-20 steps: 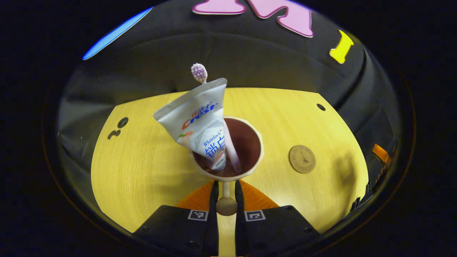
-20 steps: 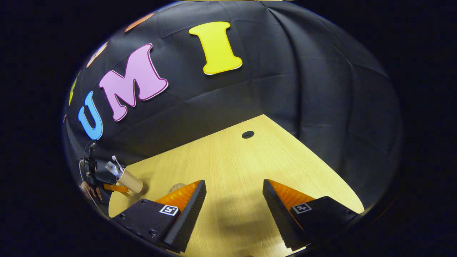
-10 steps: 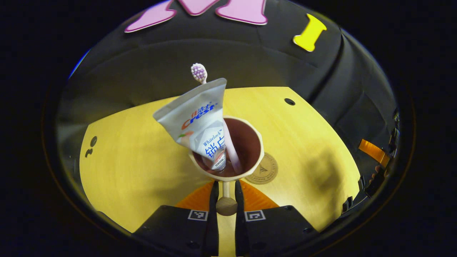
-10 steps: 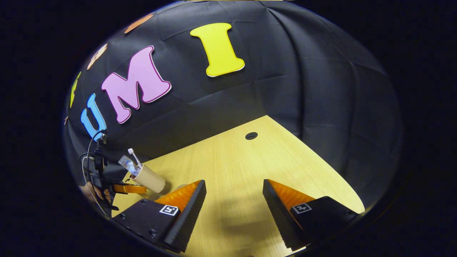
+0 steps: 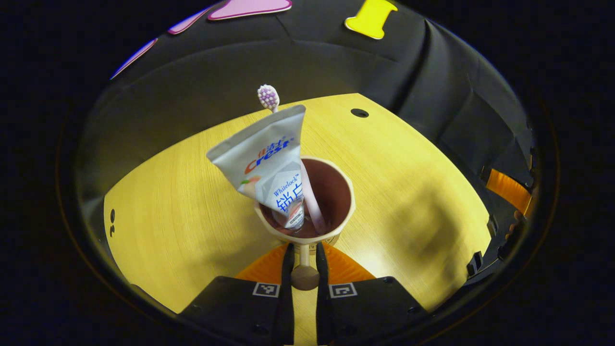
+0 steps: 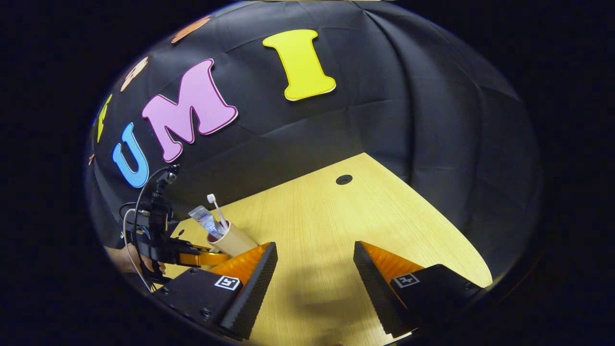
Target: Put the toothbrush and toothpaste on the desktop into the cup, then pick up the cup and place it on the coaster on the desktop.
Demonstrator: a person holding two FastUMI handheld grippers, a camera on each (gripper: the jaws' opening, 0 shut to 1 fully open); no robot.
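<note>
A tan cup (image 5: 342, 192) with a dark inside holds a white toothpaste tube (image 5: 266, 161) and a toothbrush (image 5: 267, 96) whose head pokes up behind the tube. My left gripper (image 5: 302, 251) is shut on the cup's handle (image 5: 305, 276), holding the cup over the yellow wooden desktop (image 5: 182, 206). In the right gripper view the same cup (image 6: 236, 240) leans at the left, with the toothpaste (image 6: 204, 222), the toothbrush (image 6: 215, 205) and the left gripper (image 6: 194, 258) behind it. My right gripper (image 6: 312, 269) is open above the desktop, nothing between its fingers.
The desktop (image 6: 326, 226) has a round cable hole (image 5: 359, 113) near its far edge and small holes (image 5: 112, 222) at the left. The other gripper (image 5: 509, 190) shows at the right edge. A hand (image 6: 127, 259) holds the left gripper. Black cloth walls surround the table.
My left gripper has carried the cup to the right, over the round coaster, which has slid from beside the cup to behind it. The right gripper has stayed open and almost still.
</note>
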